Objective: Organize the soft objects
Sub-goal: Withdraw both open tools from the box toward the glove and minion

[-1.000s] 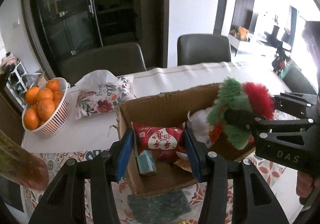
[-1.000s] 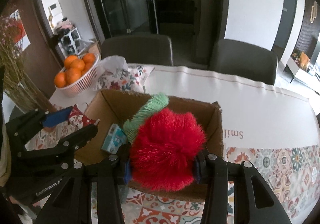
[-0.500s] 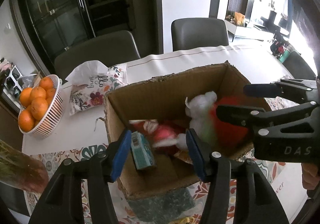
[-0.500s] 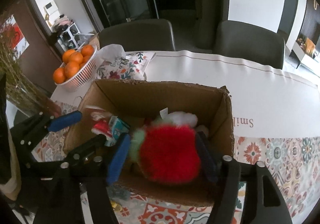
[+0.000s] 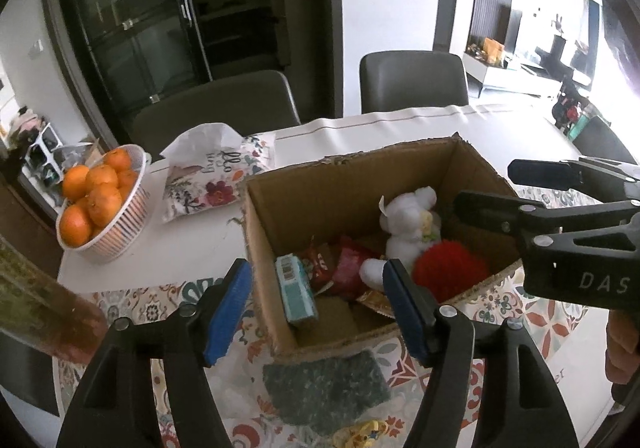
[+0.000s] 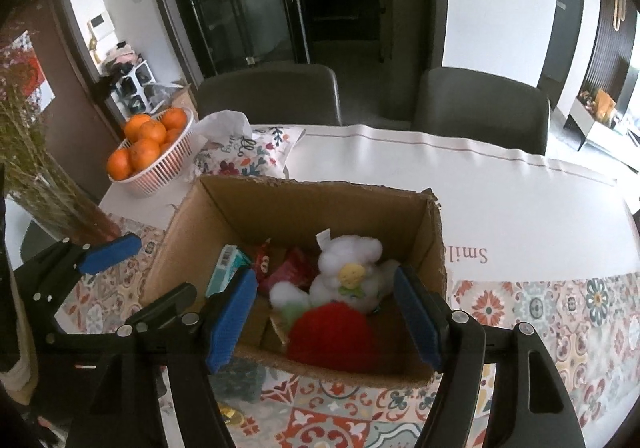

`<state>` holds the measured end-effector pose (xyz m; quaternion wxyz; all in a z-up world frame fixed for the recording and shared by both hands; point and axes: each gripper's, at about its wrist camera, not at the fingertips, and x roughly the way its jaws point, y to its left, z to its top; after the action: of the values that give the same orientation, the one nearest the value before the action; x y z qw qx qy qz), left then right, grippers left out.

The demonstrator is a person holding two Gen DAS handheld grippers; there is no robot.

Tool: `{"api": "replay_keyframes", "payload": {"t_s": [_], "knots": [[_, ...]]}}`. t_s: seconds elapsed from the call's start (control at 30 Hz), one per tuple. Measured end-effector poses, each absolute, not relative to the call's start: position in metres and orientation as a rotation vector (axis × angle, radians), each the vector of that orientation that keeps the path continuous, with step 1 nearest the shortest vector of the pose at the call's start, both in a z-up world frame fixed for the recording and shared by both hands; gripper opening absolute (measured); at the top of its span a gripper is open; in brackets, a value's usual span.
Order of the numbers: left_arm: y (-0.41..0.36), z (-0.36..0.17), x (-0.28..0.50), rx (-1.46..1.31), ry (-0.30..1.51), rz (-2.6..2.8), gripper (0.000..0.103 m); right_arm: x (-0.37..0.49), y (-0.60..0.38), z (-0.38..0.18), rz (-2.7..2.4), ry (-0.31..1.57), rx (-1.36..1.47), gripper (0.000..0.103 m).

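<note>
An open cardboard box (image 5: 336, 184) (image 6: 304, 204) stands on the table. Inside lie a red fluffy toy (image 5: 450, 268) (image 6: 332, 338), a white plush (image 5: 406, 224) (image 6: 352, 272), a red pouch (image 5: 346, 268) (image 6: 292, 268) and a teal packet (image 5: 298, 292) (image 6: 228, 270). My left gripper (image 5: 318, 306) is open and empty above the box's near left side. My right gripper (image 6: 326, 314) is open and empty above the red toy; it also shows at the right of the left wrist view (image 5: 516, 188). A dark green cloth (image 5: 326, 392) and a yellow item (image 5: 360, 432) lie in front of the box.
A white basket of oranges (image 5: 94, 204) (image 6: 150, 152) and a floral tissue pouch (image 5: 216, 176) (image 6: 244, 154) sit at the far left. A vase with dried stems (image 6: 48, 184) stands at the left edge. Two grey chairs (image 5: 414, 82) are behind the table.
My right gripper opened and let the red fluffy toy drop into the box, then lifted clear. My left gripper released the red pouch into the box and drew back.
</note>
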<state>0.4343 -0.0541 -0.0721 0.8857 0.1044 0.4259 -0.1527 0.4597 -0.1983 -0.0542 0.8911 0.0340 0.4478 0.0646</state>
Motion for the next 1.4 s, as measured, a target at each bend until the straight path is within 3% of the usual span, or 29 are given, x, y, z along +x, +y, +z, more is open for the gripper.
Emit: {"api": "replay_keyframes", "payload": {"t_s": [0.6,1.4], "knots": [[-0.015,-0.057,0.38,0.14,0.882,-0.236,0.07,0.404,-0.162,-0.034,0.183,0.833,0.042,0.072],[-0.007,-0.097,0.32,0.055,0.952,-0.195,0.075,0.372,-0.145,-0.078,0.361,0.876,-0.018,0.072]]}}
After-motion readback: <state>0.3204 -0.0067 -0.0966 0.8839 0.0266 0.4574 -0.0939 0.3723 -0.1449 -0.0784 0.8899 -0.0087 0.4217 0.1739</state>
